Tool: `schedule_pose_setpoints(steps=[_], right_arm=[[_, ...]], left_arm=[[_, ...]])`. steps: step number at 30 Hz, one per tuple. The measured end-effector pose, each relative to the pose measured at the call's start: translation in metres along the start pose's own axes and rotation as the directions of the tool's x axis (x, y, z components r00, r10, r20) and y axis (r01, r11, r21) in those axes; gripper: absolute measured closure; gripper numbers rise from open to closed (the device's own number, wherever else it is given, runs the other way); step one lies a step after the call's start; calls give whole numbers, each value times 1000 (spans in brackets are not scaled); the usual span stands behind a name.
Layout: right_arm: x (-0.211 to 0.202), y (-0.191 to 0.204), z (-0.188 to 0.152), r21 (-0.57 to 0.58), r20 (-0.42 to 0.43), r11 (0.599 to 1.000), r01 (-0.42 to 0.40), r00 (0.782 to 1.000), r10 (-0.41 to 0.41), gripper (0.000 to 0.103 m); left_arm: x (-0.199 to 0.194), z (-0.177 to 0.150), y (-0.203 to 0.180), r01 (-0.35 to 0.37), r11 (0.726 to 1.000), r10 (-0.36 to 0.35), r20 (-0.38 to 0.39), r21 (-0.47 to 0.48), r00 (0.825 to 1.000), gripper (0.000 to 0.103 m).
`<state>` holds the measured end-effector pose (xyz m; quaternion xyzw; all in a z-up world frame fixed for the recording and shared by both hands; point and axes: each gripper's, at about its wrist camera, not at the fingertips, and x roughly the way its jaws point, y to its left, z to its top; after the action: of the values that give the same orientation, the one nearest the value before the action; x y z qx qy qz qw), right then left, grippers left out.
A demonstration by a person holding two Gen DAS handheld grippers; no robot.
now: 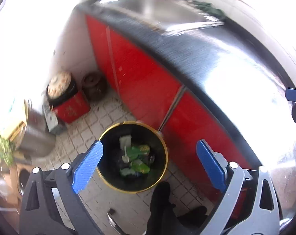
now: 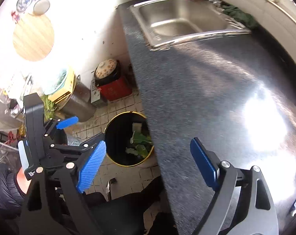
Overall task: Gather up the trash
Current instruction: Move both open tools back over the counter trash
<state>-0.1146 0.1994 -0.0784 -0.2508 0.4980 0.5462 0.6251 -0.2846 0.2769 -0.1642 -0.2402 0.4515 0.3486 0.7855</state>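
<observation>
Both hand-held grippers hang released and empty: my left hand-held gripper (image 1: 149, 161) above the bin (image 1: 165, 152) on the floor, my right hand-held gripper (image 2: 148, 163) over the bench (image 2: 206, 98) edge. Wrappers (image 1: 138, 156) already lie inside the bin. Next I'd scan the bench for more trash, keeping clear of its edge. A sink (image 2: 179, 21) and a red box (image 2: 116, 88) stand well apart.

My black, gold-rimmed trash bin (image 1: 133, 157) stands upright on the tiled floor beside the red cabinet. Green wrappers (image 1: 139, 150) and a white scrap (image 1: 125, 141) lie inside it.
</observation>
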Motion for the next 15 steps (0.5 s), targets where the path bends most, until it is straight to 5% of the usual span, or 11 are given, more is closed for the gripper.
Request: schedule_pose_setpoints(steps=[4,7,15], right_arm=[[-62,-55,-39,121,81,986,112,989,-123,15],[-104,-94,-80,236,114,950,203,965,-234,15],[-206,-198,-222,580,102,747,326,880,-464,15]], left_arm=[[-19,25,-72,74,986,-81,39,150,996,7],[-30,36,-139,156,945,-172,32,288,984,7],[-64,7,-317,355,733,-390,-70,580,918,7]])
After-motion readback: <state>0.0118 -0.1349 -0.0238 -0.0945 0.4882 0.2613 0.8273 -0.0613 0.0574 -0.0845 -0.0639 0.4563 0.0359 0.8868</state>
